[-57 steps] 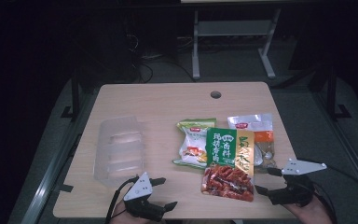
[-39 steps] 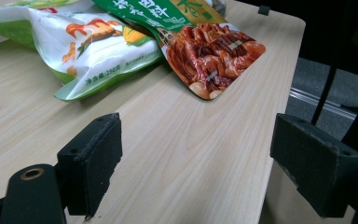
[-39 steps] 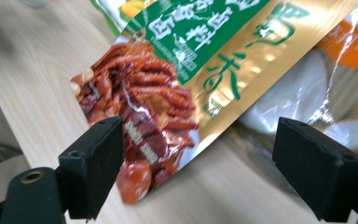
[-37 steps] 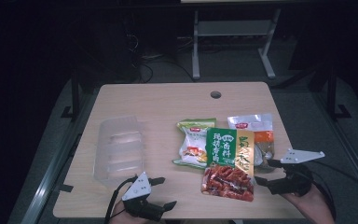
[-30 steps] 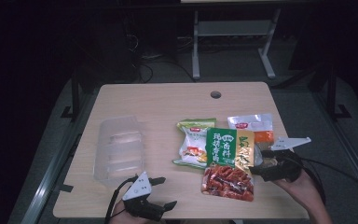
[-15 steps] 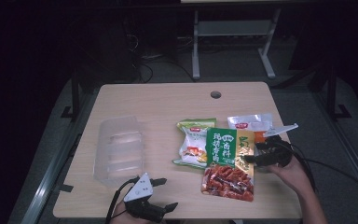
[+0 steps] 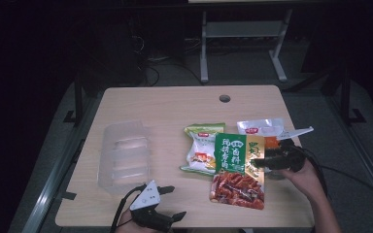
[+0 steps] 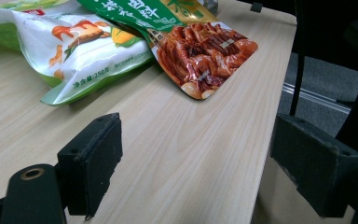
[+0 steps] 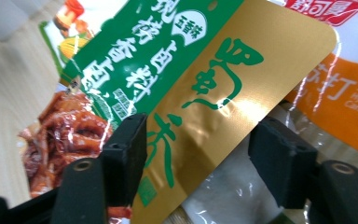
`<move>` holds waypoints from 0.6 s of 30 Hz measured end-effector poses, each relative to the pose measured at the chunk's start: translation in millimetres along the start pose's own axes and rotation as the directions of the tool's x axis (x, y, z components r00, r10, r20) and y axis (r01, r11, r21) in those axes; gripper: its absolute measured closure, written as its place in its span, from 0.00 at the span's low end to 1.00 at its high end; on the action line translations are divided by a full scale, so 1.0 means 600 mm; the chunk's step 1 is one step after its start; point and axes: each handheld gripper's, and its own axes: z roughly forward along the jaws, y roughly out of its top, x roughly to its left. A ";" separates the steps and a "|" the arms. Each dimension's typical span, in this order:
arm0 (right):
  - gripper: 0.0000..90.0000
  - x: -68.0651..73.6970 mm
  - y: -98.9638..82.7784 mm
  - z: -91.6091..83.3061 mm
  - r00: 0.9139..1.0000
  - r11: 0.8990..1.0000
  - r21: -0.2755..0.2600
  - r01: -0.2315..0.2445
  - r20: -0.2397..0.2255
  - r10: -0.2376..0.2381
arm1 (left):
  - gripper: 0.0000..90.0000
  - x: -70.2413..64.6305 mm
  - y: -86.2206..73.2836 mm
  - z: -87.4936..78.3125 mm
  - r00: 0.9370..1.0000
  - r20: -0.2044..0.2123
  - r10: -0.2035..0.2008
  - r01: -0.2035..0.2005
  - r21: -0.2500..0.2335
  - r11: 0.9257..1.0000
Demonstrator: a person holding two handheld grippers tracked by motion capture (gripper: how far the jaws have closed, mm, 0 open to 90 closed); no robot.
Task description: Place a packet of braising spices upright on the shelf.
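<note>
The worktop (image 7: 165, 104) fills the frame's centre. At its left lies a clear plastic tray (image 7: 124, 155), probably meant to receive the snacks. Right of centre, overlapping, lie a white-and-green packet (image 7: 201, 150), a white-and-orange packet (image 7: 262, 128) and the green-and-gold packet (image 7: 238, 170). The right gripper (image 7: 271, 160) sits at that packet's gold edge, jaws wide, seemingly to grasp it. The left gripper (image 7: 167, 204), bottom centre, idles empty and wide.

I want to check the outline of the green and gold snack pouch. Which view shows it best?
The high view: the whole green and gold pouch lies flat near the table's right edge, overlapping the white and green bag. The right gripper view shows its gold edge up close between the open right claw. The left gripper view catches its red lower end.
</note>
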 end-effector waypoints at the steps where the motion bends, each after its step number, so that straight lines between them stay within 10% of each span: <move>1: 0.45 -0.002 -0.001 -0.001 1.000 1.000 -0.008 0.002 -0.012 -0.002 | 0.18 0.000 0.000 0.000 1.000 0.000 0.000 0.000 -0.001 1.000; 18: 0.58 -0.014 -0.002 0.013 0.986 0.998 -0.050 -0.041 -0.163 0.032 | 0.18 -0.001 0.001 0.001 1.000 0.000 0.004 -0.004 -0.002 1.000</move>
